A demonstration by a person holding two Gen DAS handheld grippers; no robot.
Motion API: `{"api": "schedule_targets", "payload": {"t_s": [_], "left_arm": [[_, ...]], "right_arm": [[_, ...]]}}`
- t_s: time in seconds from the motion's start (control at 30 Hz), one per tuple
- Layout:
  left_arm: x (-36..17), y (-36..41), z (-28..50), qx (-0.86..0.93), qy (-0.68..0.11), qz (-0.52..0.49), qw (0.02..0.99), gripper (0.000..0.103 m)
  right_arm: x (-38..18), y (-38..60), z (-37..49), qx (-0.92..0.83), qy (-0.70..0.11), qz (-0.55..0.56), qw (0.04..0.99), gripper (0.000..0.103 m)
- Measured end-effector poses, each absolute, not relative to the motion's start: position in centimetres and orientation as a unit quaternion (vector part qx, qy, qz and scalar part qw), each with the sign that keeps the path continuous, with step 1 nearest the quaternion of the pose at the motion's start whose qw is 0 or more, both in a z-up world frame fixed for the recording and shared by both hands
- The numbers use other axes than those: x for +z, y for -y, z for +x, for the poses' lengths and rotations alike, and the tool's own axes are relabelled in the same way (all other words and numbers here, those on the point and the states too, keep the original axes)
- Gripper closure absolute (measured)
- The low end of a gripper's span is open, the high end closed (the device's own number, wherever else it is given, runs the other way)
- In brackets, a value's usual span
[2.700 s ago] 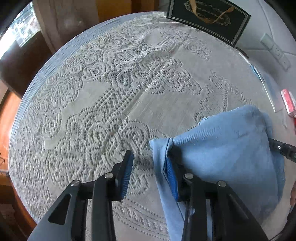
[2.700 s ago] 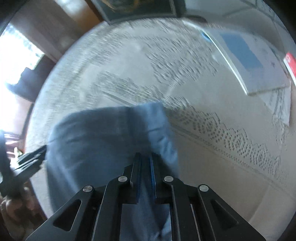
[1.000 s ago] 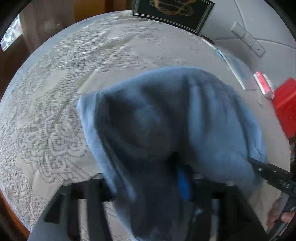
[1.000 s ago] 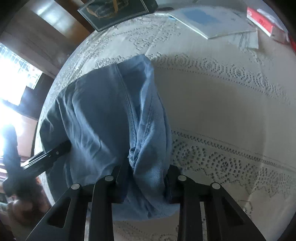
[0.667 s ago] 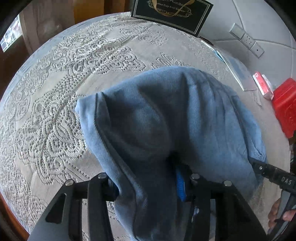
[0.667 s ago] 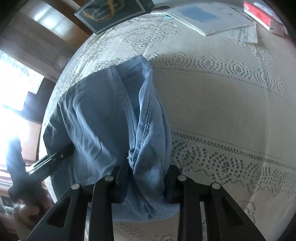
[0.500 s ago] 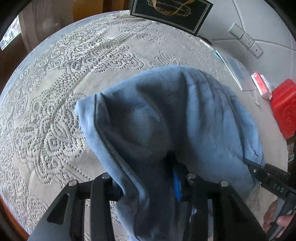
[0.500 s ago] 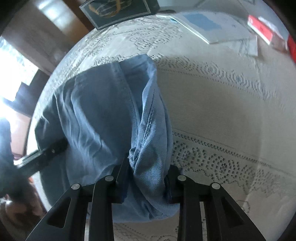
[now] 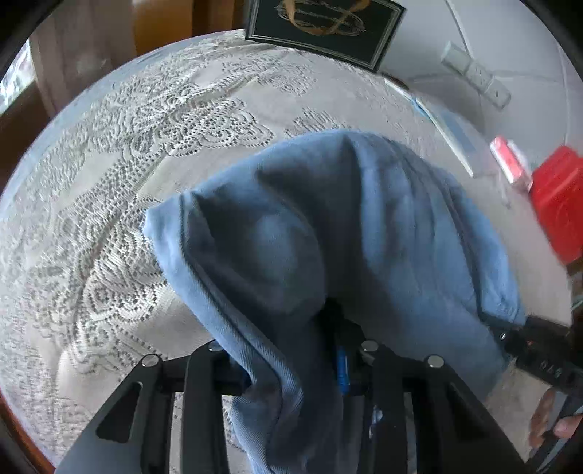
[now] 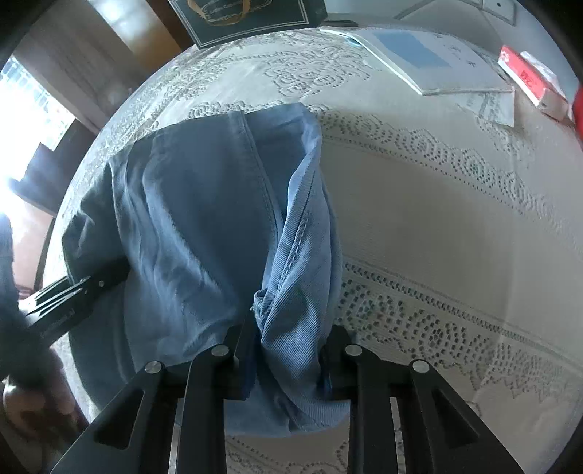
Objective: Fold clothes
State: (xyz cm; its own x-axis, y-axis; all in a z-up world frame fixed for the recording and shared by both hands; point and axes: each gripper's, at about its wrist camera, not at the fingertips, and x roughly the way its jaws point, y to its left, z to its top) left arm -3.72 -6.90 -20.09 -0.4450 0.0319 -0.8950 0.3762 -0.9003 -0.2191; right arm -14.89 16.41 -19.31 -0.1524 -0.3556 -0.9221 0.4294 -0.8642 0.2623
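A light blue denim garment [image 9: 346, 233] hangs bunched between both grippers above a lace tablecloth [image 9: 145, 153]. My left gripper [image 9: 291, 368] is shut on a thick fold of its near edge, the cloth draping over the fingers. My right gripper [image 10: 288, 350] is shut on another bunched fold of the same garment [image 10: 204, 226] at its seamed edge. Each gripper shows at the side of the other's view: the right one in the left wrist view [image 9: 539, 350], the left one in the right wrist view [image 10: 69, 291].
A dark framed picture [image 9: 324, 29] leans at the table's far edge. A white booklet with a blue patch [image 10: 430, 58], a red-and-white box [image 10: 532, 84] and a red container [image 9: 557, 204] lie to the right. The lace tablecloth [image 10: 455, 218] covers the table.
Earlier the left gripper was open beside the garment; both are now shut on it and have lifted it. In the last second the garment has shifted only slightly.
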Motion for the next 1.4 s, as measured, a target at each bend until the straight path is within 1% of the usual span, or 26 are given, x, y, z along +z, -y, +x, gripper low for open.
{"api": "schedule_targets", "payload": {"t_s": [0.17, 0.23, 0.27, 0.3, 0.4, 0.47, 0.63, 0.77, 0.97, 1.1, 1.27, 1.4], "left_arm": [[-19.9, 6.7, -3.6, -0.833, -0.199, 0.504, 0.112, 0.071], [-19.5, 6.8, -3.4, -0.831, -0.212, 0.501, 0.114, 0.076], [-19.3, 6.9, -3.4, -0.83, -0.219, 0.499, 0.115, 0.08], [-18.9, 6.8, -3.3, -0.833, -0.219, 0.495, 0.114, 0.082], [-16.4, 5.6, -3.0, -0.851, -0.192, 0.478, 0.105, 0.084], [-14.5, 4.6, -2.8, -0.862, -0.175, 0.466, 0.094, 0.084], [-9.9, 1.5, -2.5, -0.886, -0.149, 0.435, 0.062, 0.084], [-6.6, -0.9, -2.3, -0.899, -0.141, 0.413, 0.04, 0.084], [-3.4, -6.5, -2.2, -0.91, -0.122, 0.397, 0.001, 0.084], [-2.2, -10.6, -2.7, -0.912, -0.108, 0.393, -0.039, 0.084], [-1.8, -15.5, -4.0, -0.908, -0.088, 0.39, -0.121, 0.084], [-2.1, -19.5, -4.3, -0.898, -0.076, 0.395, -0.178, 0.084]], "right_arm": [[-19.0, -16.9, -14.8, -0.762, -0.03, 0.589, 0.265, 0.079], [-18.6, -17.6, -14.2, -0.767, -0.033, 0.584, 0.263, 0.081], [-18.4, -17.9, -14.0, -0.769, -0.028, 0.583, 0.263, 0.085], [-18.3, -18.1, -13.7, -0.77, -0.024, 0.581, 0.263, 0.087], [-16.6, -18.4, -12.9, -0.779, -0.03, 0.565, 0.271, 0.089], [-15.2, -18.9, -12.6, -0.783, -0.02, 0.555, 0.28, 0.089], [-10.1, -20.0, -10.8, -0.808, -0.009, 0.506, 0.302, 0.09], [-6.8, -23.6, -9.2, -0.827, 0.011, 0.476, 0.3, 0.09], [-4.2, -29.2, -7.5, -0.85, 0.045, 0.445, 0.278, 0.09], [-2.7, -33.0, -5.8, -0.866, 0.041, 0.432, 0.25, 0.09], [-1.4, -38.1, -4.0, -0.886, 0.056, 0.422, 0.185, 0.09], [-1.4, -41.9, -2.1, -0.89, 0.078, 0.43, 0.13, 0.09]]}}
